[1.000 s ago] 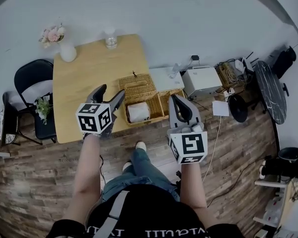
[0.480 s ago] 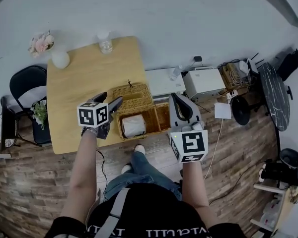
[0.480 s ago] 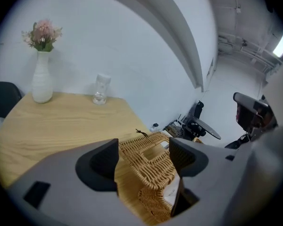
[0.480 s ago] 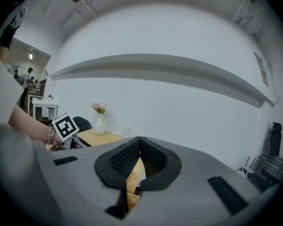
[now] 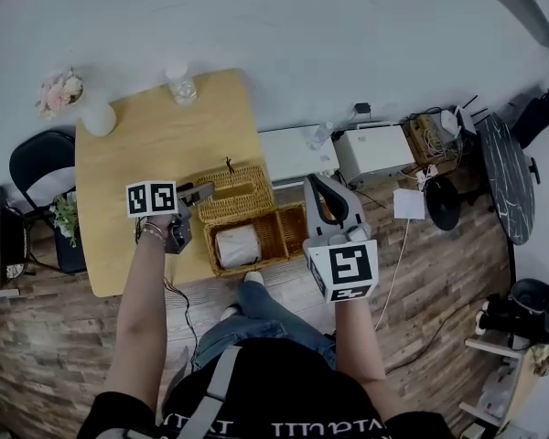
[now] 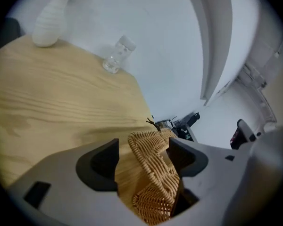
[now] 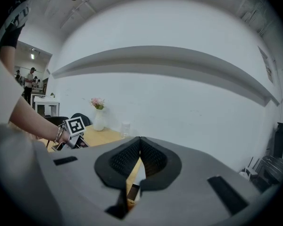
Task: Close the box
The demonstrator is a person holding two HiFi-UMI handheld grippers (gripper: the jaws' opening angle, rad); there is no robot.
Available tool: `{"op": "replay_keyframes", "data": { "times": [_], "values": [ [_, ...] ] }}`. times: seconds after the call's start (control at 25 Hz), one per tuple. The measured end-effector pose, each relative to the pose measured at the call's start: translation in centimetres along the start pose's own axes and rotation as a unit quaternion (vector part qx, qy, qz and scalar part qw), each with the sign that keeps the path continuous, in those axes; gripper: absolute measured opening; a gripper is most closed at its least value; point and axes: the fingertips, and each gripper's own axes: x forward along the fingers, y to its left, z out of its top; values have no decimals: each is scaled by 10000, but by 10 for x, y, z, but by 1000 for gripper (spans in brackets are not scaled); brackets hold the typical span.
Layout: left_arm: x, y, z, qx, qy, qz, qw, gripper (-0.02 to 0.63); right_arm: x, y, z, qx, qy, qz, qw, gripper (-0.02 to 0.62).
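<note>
The left hand-held gripper (image 6: 142, 150) has swung in over the box (image 5: 284, 231) since half a second ago, and its view now tilts. The box sits at the surface's (image 5: 156, 144) near right corner, its lid (image 5: 231, 192) open and leaning back, a white roll (image 5: 236, 243) inside. The left jaws stand wide, the lid's woven edge between them, unclamped. The right hand-held gripper (image 7: 139, 146) hangs beside the box's right end, jaws pressed together on nothing. A vase (image 5: 99, 117) and a bottle (image 5: 178, 86) stand at the far edge.
</note>
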Motion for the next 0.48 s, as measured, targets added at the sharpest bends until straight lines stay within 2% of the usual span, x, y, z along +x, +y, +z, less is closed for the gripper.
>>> {"op": "replay_keyframes", "data": {
  "times": [0.12,0.28,0.32,0.4,0.48],
  "values": [
    [8,4,3,-448,-11,-251,9987,330,4,-2,-4,-61,55,38,10000,14],
    [17,1,6,-1151,-57,-699,9909,307,6,-5,-8,-93,126,46,9999,14],
    [17,1,6,-1211,-53,-721,9900,283,6,-6,-8,-109,114,42,9999,14],
    [18,3,7,-1167,-70,-637,9911,168,6,-7,-7,-116,93,33,9999,14],
    [16,3,9,-1054,-132,-583,9926,160,6,-8,-5,-118,80,28,9999,14]
  ]
}}
